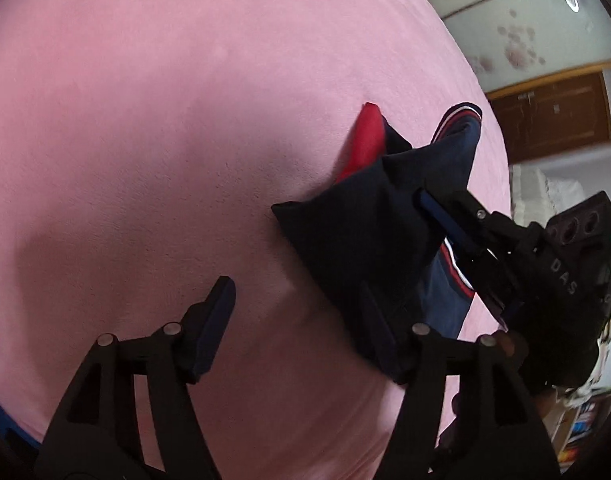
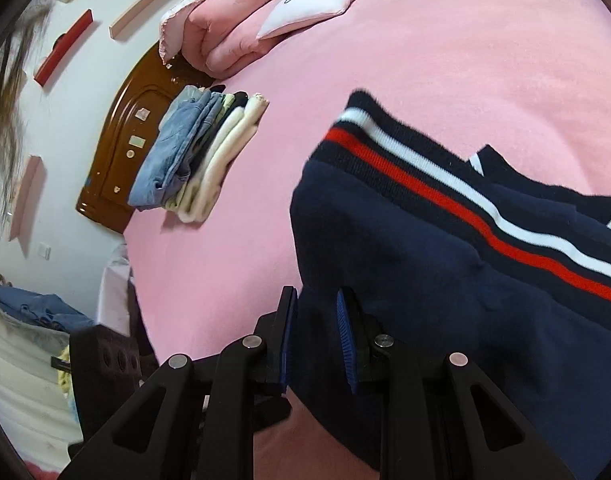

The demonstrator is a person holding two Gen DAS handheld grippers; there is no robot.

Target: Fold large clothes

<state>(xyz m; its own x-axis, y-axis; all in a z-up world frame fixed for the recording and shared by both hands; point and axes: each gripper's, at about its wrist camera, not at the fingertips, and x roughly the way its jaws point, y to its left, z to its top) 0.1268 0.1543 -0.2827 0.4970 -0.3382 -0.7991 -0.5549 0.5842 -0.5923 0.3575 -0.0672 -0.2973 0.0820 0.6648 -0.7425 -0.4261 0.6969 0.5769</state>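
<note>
A navy garment point(image 2: 445, 280) with red and white stripes lies folded on the pink bed point(image 2: 425, 60). My right gripper point(image 2: 315, 312) is shut on its near corner, with cloth between the two blue pads. In the left wrist view the same garment point(image 1: 365, 220) sits bunched at the right, with a red part point(image 1: 365, 140) showing behind it. My left gripper point(image 1: 301, 304) is open wide; its right finger is under or against the garment's edge and its left finger point(image 1: 219, 308) is over bare sheet. The right gripper point(image 1: 437, 216) shows there too, clamped on the cloth.
A stack of folded clothes point(image 2: 201, 152) lies at the head of the bed beside the brown headboard point(image 2: 121, 136). A folded pink quilt point(image 2: 225, 20) and a white pillow point(image 2: 317, 4) lie further back. A wardrobe point(image 1: 545, 116) stands beyond the bed.
</note>
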